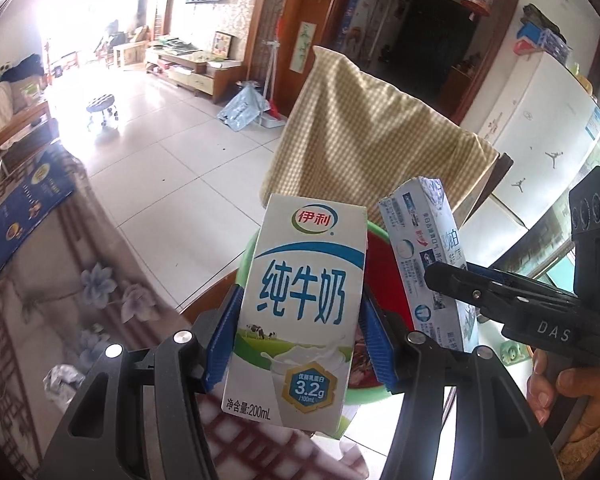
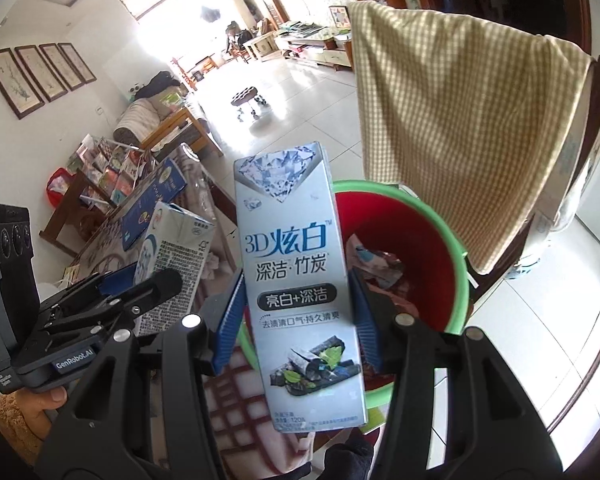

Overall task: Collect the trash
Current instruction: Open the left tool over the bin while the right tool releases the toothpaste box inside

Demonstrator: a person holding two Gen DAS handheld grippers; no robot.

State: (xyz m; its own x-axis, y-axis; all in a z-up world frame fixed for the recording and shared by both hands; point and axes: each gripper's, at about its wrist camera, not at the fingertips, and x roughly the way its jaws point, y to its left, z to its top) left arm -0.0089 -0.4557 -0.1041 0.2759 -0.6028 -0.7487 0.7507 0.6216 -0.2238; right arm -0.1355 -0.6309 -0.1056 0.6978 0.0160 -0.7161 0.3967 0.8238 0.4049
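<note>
Closest to me, the left claw [image 1: 298,322] has its blue pads pressed on both sides of a white milk carton [image 1: 296,304], holding it upright. Just beside it the right claw [image 2: 296,316] is clamped the same way on a silvery toothpaste box [image 2: 296,280], also standing tall between its pads. Each claw shows up at the edge of the other's view, so the two are near one another, side by side.

Right behind both packages sits the red bucket with a green rim [image 2: 458,276], already holding some crumpled wrappers [image 2: 374,266]. Both items look to be at or just short of the near rim, not yet clearly over the opening.

To my eye the step in hand is the drop. Done well, each package should be carried past the near rim until its lower end hangs over the red inside, then the pads let go; the tall toothpaste box could catch on the rim and tip outward if released early. Releasing one at a time would keep them from knocking together.

Beyond the bucket a checked yellow cloth [image 2: 464,112] drapes over a chair back; keep clear of it. Farther off lies the tiled floor [image 1: 172,160].
</note>
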